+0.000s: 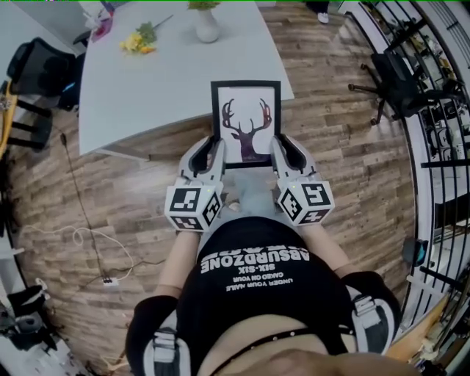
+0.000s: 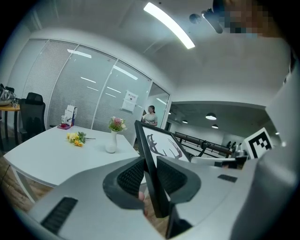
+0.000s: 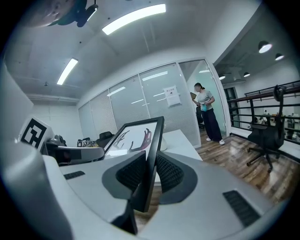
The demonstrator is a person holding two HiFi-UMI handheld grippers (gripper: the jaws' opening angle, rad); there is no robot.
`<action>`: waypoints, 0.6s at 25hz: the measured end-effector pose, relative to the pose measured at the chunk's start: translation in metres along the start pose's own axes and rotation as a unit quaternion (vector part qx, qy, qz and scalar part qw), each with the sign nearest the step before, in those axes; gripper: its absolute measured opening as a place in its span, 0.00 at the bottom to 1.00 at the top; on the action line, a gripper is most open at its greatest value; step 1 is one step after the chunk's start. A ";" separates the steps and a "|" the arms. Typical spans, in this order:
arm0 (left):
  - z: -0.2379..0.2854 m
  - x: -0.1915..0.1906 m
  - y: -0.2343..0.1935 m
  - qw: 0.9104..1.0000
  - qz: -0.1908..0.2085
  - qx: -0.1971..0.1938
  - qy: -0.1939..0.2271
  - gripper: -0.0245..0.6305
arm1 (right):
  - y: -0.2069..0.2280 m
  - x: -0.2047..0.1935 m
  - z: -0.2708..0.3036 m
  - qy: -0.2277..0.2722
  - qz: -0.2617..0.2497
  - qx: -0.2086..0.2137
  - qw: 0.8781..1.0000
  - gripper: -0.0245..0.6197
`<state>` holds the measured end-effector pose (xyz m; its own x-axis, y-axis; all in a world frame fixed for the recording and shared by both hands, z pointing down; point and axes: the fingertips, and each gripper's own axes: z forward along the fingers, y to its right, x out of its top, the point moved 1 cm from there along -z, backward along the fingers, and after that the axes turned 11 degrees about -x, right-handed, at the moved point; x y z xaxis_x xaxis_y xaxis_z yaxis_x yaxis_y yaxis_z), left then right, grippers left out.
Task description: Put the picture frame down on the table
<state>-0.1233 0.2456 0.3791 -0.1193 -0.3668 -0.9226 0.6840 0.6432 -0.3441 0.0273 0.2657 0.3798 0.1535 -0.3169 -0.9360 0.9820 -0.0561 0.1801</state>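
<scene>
A black picture frame (image 1: 246, 121) with a deer-antler print is held upright in the air between both grippers, over the near edge of the white table (image 1: 169, 81). My left gripper (image 1: 214, 150) is shut on the frame's left edge (image 2: 149, 164). My right gripper (image 1: 279, 149) is shut on its right edge (image 3: 151, 159). The frame's lower part hangs above the wooden floor, in front of the table. In each gripper view the ribbed pads press on both faces of the frame.
On the far part of the table stand a white vase with flowers (image 1: 206, 22) and a loose bunch of yellow flowers (image 1: 138, 40). Black office chairs (image 1: 396, 77) stand at the right and far left (image 1: 37, 70). A person (image 3: 206, 112) stands by the glass wall.
</scene>
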 end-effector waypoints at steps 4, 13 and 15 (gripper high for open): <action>0.035 0.015 -0.025 1.000 0.000 0.001 -0.008 0.19 | 0.009 0.015 0.044 -0.006 0.000 0.003 1.000 0.16; 0.113 0.036 -0.086 0.999 -0.021 0.007 -0.027 0.19 | 0.029 0.037 0.141 -0.035 0.002 0.005 0.999 0.17; 0.130 0.039 -0.098 0.999 -0.026 0.009 -0.031 0.19 | 0.034 0.043 0.161 -0.040 0.003 0.005 0.999 0.16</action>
<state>-0.1011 0.0810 0.3993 -0.1110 -0.4410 -0.8906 0.6906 0.6102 -0.3882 0.0495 0.0979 0.3947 0.1493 -0.3923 -0.9076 0.9799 -0.0643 0.1889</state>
